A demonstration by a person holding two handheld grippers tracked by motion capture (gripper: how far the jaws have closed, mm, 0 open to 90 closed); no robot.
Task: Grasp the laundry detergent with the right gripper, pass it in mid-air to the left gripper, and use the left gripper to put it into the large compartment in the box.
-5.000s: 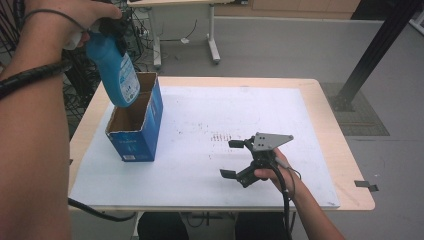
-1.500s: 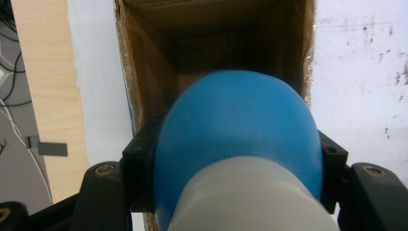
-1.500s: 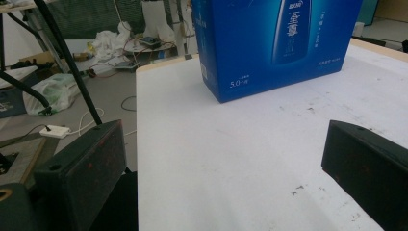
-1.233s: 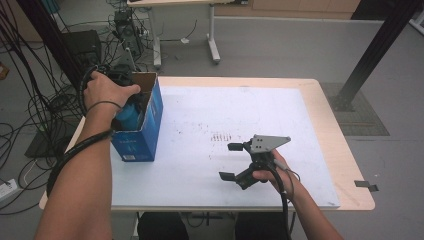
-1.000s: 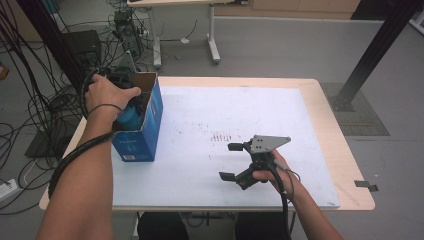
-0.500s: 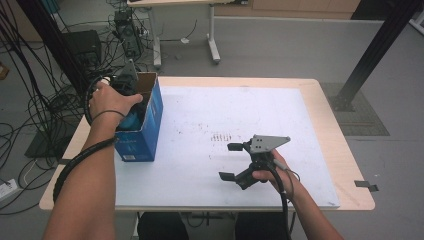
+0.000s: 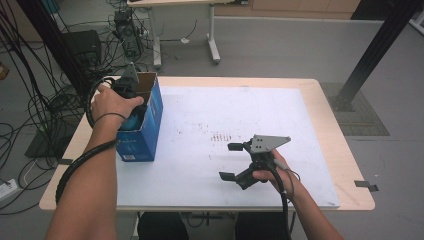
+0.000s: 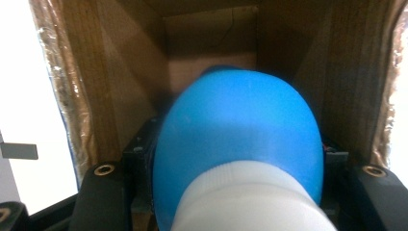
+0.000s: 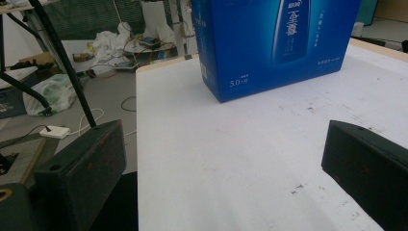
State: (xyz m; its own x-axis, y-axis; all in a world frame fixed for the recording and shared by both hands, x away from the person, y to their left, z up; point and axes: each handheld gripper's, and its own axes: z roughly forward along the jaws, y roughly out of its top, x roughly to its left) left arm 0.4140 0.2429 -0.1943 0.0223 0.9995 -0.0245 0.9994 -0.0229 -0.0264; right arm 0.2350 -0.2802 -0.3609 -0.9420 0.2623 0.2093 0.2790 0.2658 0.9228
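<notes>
A blue bottle [image 8: 238, 125] with a white cap [image 8: 250, 202] points bottom-first into an open cardboard box [image 8: 211, 43]. My left gripper [image 8: 238, 154] is shut on it, a black jaw on each side. In the high view the box [image 7: 145, 132], blue on the outside, stands at the table's left edge. My left hand and left gripper [image 7: 129, 90] reach into its top, where some of the bottle [image 7: 133, 122] shows. My right gripper [image 7: 229, 161] rests on the white sheet near the front, open and holding nothing. Ahead of the right gripper [image 9: 223, 163] stands the box [image 9: 274, 43].
A white sheet [image 7: 210, 115] covers most of the wooden table [image 7: 330, 130]. Cables [image 7: 30, 115] lie on the floor to the left. Another desk's legs [image 7: 212, 30] stand behind, and a black post [image 7: 372, 55] rises at the back right.
Five seconds ago the bottle was held tilted above the box; now it is down inside it. Over the last second the left hand shifted only slightly. The right gripper has not moved.
</notes>
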